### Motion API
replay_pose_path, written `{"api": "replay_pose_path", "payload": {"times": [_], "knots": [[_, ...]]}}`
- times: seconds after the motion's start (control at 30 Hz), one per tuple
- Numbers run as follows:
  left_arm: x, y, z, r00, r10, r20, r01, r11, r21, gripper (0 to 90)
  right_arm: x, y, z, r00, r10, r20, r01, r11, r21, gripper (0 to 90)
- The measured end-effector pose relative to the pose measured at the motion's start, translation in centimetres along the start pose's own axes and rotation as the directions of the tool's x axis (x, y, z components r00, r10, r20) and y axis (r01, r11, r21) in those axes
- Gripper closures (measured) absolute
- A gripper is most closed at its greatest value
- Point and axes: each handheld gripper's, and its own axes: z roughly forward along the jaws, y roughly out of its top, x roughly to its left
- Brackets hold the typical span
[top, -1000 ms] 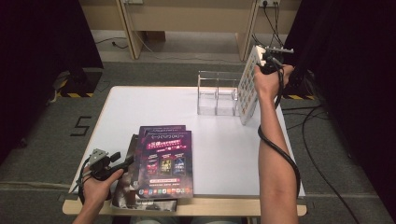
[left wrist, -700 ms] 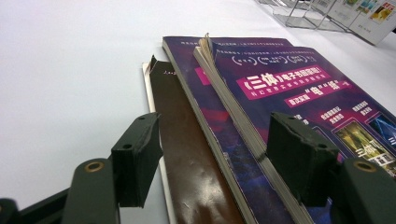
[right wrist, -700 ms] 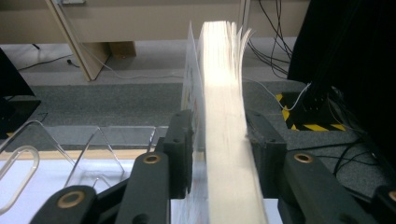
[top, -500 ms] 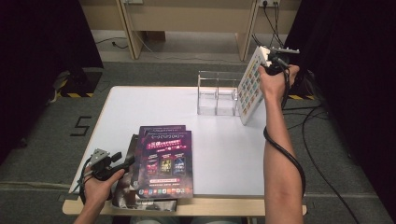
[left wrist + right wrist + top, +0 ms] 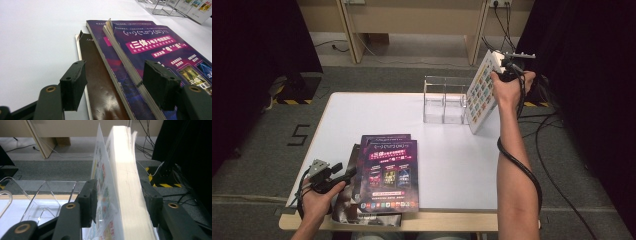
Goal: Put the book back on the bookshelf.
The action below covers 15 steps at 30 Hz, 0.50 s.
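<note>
High view: the thick white book with the grid of coloured pictures on its cover [image 5: 481, 92] stands tilted on its lower edge at the right end of the clear acrylic book rack [image 5: 444, 99], leaning beside it rather than slotted into a compartment, so placement of this first book is judged near complete but not settled; the right tongs [image 5: 502, 64] sit at its top edge; the stack of purple-covered paperbacks [image 5: 388, 172] lies at the near edge of the white bench [image 5: 362, 112], with the left tongs [image 5: 343, 172] at its left side, so those books are left to do. Left gripper view: the left tongs [image 5: 117, 82] stand wide, pressing on nothing, one jaw over the stack, the other over a dark brown book [image 5: 100, 85] under it, a layer hard to read from above. Right gripper view: the right tongs [image 5: 120, 200] have just been opening; the white book's page block stands between the jaws, the left pad apart from the cover, the right close beside the pages, contact uncertain.
</note>
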Motion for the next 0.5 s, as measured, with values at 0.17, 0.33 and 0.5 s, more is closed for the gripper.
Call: {"api": "replay_pose_path", "payload": {"times": [0.17, 0.33, 0.5], "knots": [[-0.1, 0.0, 0.0, 1.0000, 0.004, 0.001, -0.004, 1.0000, 0.001, 34.5, -0.1, -0.2, -0.3, 0.9999, 0.009, -0.013, -0.010, 1.000, -0.009, 52.3], [-0.1, 0.1, -0.1, 1.0000, 0.005, -0.001, -0.005, 1.0000, -0.001, 34.5, -0.4, -0.4, -0.9, 0.9996, 0.020, -0.019, -0.020, 0.999, -0.028, 50.7], [-0.1, 0.1, 0.0, 1.0000, 0.002, 0.001, -0.002, 1.0000, -0.001, 34.5, -0.6, -0.6, -1.9, 0.9993, 0.026, -0.025, -0.027, 0.999, -0.042, 50.2]]}}
